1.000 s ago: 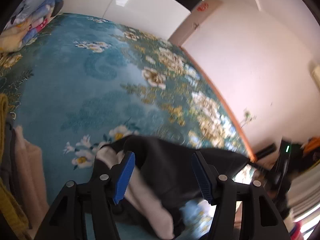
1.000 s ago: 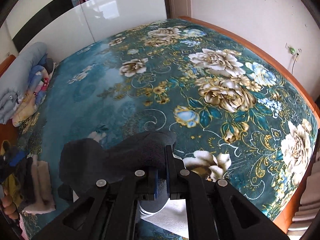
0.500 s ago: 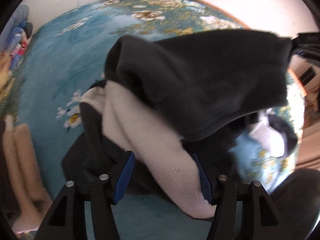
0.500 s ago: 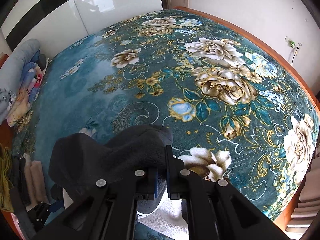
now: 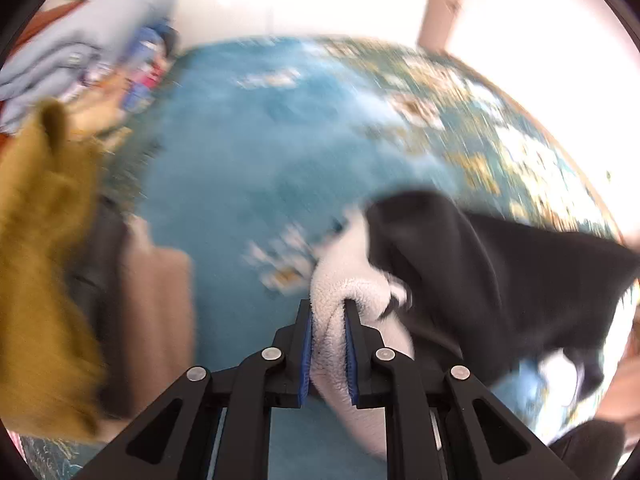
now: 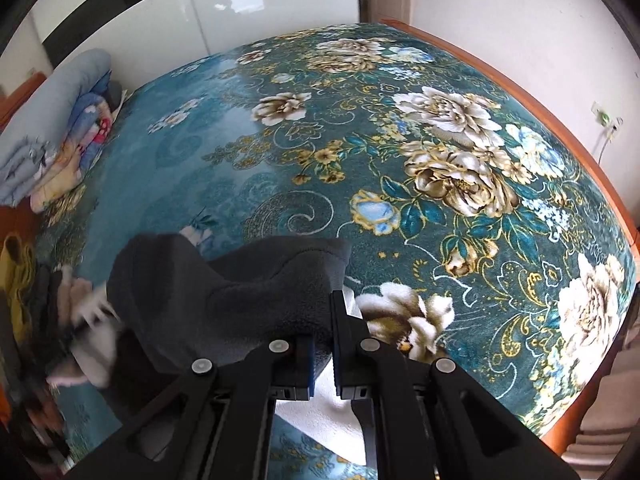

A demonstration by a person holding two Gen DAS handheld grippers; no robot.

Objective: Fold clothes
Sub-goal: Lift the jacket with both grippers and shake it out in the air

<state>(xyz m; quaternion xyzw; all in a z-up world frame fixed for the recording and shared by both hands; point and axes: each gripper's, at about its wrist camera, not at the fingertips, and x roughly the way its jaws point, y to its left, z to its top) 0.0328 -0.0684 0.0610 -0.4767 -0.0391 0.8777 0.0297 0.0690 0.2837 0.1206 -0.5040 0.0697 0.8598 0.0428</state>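
- Fleece is what both claws have hold of: one dark garment [image 6: 224,292] with a white fluffy lining [image 5: 340,292], lifted above the floral bedspread [image 6: 400,160].
- Left gripper [image 5: 327,348] has its blue-padded jaws pinched on a thick fold of the white lining, which bulges out above and below the pads.
- From that pinch the dark outer side of the garment [image 5: 500,272] stretches away to the right, hanging clear of the bed; the left view is smeared with motion, so finer detail is lost.
- Right gripper [image 6: 323,344] is clamped on an edge of the dark fleece, with only a narrow gap between its blue pads, filled by the cloth.
- In the right view the garment drapes leftward from the jaws in a rumpled hump, and a patch of white lining [image 6: 328,412] shows beneath the claw.
- Off to the left of the bed lies a pile of other clothes: a mustard-yellow fuzzy piece [image 5: 44,248], something dark beside it, and a beige one [image 5: 156,312] touching that.
- Rolled pale-blue bedding [image 6: 52,120] with a colourful quilt under it sits at the far left edge of the bed.
- An orange wooden bed frame [image 6: 560,136] runs along the right side next to the white wall [image 6: 520,20].
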